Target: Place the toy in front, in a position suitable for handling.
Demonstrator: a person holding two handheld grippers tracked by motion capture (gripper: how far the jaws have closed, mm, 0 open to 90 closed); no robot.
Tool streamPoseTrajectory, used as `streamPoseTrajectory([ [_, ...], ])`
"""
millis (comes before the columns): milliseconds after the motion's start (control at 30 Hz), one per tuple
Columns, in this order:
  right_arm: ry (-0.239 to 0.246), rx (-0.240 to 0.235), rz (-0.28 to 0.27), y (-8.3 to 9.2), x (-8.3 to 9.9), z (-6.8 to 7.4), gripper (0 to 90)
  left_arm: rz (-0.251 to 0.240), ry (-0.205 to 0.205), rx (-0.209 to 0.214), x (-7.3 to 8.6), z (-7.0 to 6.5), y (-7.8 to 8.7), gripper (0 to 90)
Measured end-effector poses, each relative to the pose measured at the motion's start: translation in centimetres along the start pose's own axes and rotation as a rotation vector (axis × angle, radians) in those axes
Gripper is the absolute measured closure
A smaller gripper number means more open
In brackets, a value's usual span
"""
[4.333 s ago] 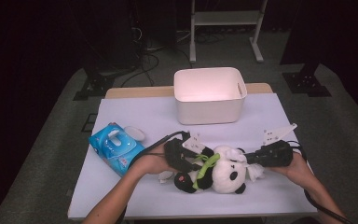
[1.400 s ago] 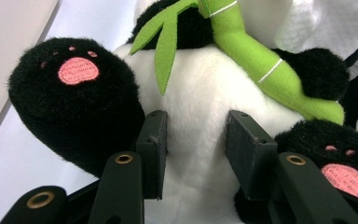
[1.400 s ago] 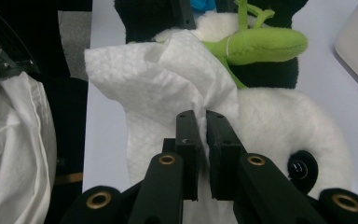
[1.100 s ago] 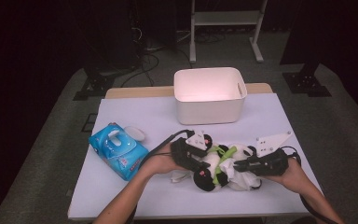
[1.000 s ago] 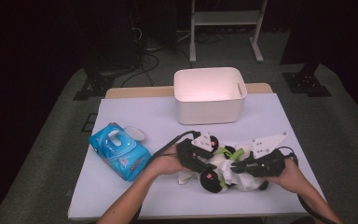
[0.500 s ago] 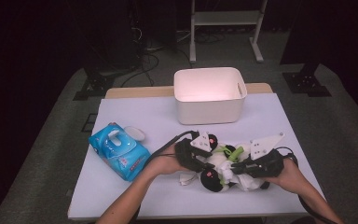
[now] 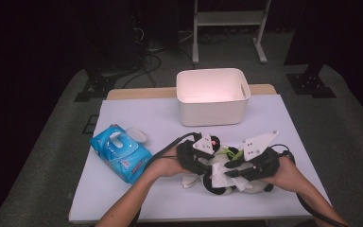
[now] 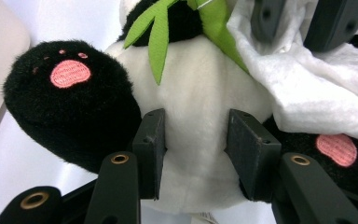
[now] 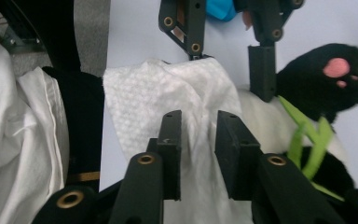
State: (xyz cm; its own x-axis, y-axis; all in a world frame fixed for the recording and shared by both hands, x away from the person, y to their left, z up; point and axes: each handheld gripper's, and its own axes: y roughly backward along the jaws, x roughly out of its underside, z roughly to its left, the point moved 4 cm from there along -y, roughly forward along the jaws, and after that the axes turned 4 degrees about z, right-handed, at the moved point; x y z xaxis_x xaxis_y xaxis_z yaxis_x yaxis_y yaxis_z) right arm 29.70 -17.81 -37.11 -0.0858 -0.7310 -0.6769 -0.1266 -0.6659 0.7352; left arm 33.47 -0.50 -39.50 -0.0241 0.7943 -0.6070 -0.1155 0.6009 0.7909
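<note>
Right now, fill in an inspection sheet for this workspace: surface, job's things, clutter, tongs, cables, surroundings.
Surface: white table, pale wooden strip at the far edge.
Job's things: plush panda lying at the near edge; white wipe draped over it.
Clutter: blue wipes pack at left, white bin at the far side.
Tongs: left tongs press on the panda's white body; right tongs have just been opening, the wipe between their jaws, grip uncertain.
Cables: black cable trails from the left tongs; more lie on the floor behind.
Surroundings: dark room, grey floor, white stand behind.
</note>
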Motion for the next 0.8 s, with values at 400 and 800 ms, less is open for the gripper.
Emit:
streamPoseTrajectory([
  [400, -0.011, -0.050, 0.067, -1.8, -0.9, 0.1, 65.1, -0.014, 0.022, 0.018, 0.5, 0.2, -0.2, 55.9],
  [800, 0.028, -0.071, 0.058, -2.0, -1.4, 0.5, 81.3, -0.026, 0.022, 0.027, 0.8, 0.2, -0.3, 56.8],
])
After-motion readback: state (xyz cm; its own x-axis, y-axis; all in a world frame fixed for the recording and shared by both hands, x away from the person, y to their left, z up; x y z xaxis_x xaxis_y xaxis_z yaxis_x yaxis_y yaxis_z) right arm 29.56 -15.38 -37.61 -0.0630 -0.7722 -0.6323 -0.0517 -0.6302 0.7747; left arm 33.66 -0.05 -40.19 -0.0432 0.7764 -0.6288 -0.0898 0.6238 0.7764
